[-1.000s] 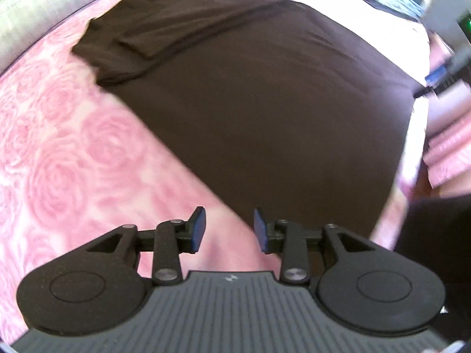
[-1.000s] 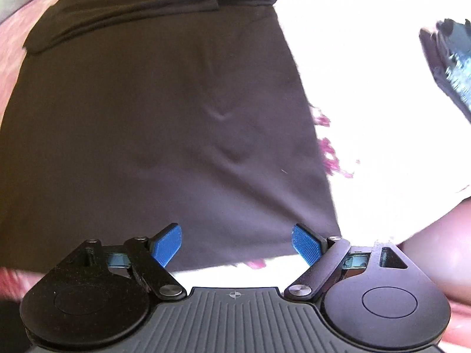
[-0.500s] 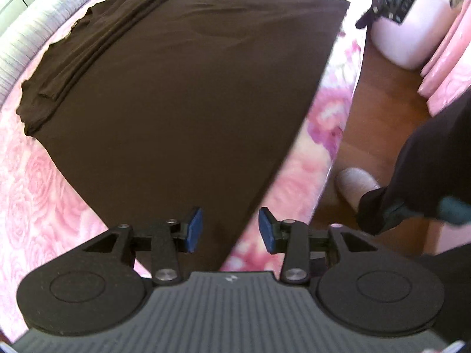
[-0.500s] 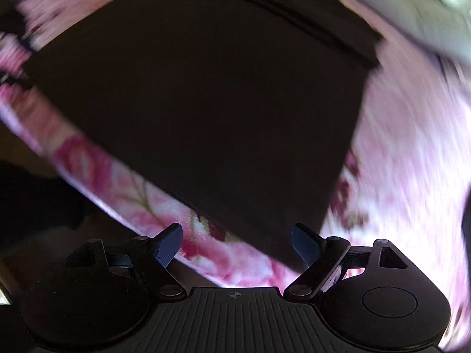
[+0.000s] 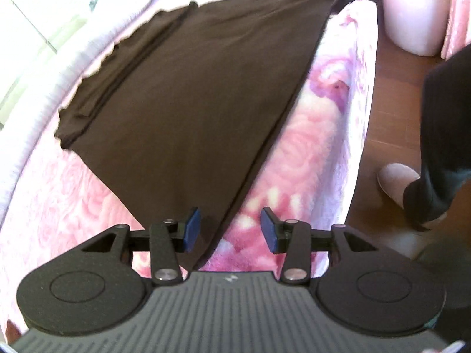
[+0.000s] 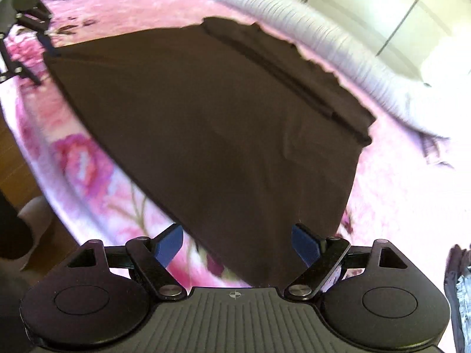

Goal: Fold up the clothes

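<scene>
the dark brown garment [image 5: 200, 94] lay flat on the pink floral blanket [image 5: 306, 147], one near corner between the spread, empty fingers of the left gripper [image 5: 231, 232] and another between those of the right gripper [image 6: 237, 245].

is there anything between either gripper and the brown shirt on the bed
Nothing visible. The left gripper is open over the near corner of the shirt, and the right gripper is open over its other near corner. Only the pink blanket lies around the cloth, which is flat with one far edge folded.
</scene>
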`<move>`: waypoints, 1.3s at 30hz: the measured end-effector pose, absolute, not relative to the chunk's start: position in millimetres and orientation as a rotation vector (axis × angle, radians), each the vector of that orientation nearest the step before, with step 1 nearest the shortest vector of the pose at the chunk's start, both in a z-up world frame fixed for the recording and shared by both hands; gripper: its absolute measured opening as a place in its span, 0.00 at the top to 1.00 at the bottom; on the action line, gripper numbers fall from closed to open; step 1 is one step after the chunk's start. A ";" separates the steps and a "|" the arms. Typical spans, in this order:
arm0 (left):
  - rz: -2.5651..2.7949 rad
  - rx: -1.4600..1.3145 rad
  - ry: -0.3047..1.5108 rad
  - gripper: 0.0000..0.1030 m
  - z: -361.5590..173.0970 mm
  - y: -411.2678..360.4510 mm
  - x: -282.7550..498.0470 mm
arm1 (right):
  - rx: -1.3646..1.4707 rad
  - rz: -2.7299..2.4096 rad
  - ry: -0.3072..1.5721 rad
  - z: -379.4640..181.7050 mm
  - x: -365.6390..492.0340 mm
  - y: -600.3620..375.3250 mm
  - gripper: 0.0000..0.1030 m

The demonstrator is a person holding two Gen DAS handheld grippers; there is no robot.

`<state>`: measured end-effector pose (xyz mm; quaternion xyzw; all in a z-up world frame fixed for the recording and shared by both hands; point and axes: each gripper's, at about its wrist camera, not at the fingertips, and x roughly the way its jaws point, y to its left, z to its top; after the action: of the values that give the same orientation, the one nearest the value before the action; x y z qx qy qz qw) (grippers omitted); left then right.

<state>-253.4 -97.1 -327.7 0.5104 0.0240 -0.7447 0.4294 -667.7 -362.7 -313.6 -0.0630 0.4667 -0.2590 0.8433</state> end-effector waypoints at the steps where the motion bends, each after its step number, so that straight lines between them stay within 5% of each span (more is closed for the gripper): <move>1: -1.868 1.260 0.019 0.61 -330.8 -93.9 -253.2 | -0.146 -0.565 0.962 -318.9 -665.6 -357.2 0.18; 8: -1.874 1.214 -0.265 0.55 -346.2 -74.8 -257.5 | -0.329 -0.593 0.844 -354.9 -655.9 -320.4 0.18; 15: -1.779 1.205 -0.347 0.55 -352.3 -73.9 -260.3 | -0.473 -0.628 0.730 -373.0 -649.7 -309.5 0.18; 28: -1.475 1.465 -0.704 0.60 -393.5 -73.9 -297.0 | -0.605 -0.633 0.837 -359.4 -619.8 -250.8 0.18; 33: -1.435 1.459 -0.653 0.95 -398.4 -91.8 -293.0 | -0.593 -0.601 0.819 -365.6 -607.5 -240.1 0.18; 39: -1.540 1.295 -0.451 0.97 -363.5 -91.9 -279.0 | -0.619 -0.523 0.757 -372.4 -579.8 -228.7 0.18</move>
<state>-279.0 -91.9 -363.5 0.5388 -0.1875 -0.6406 0.5139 -579.8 -228.7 -372.4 -0.2938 0.3595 -0.2484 0.8501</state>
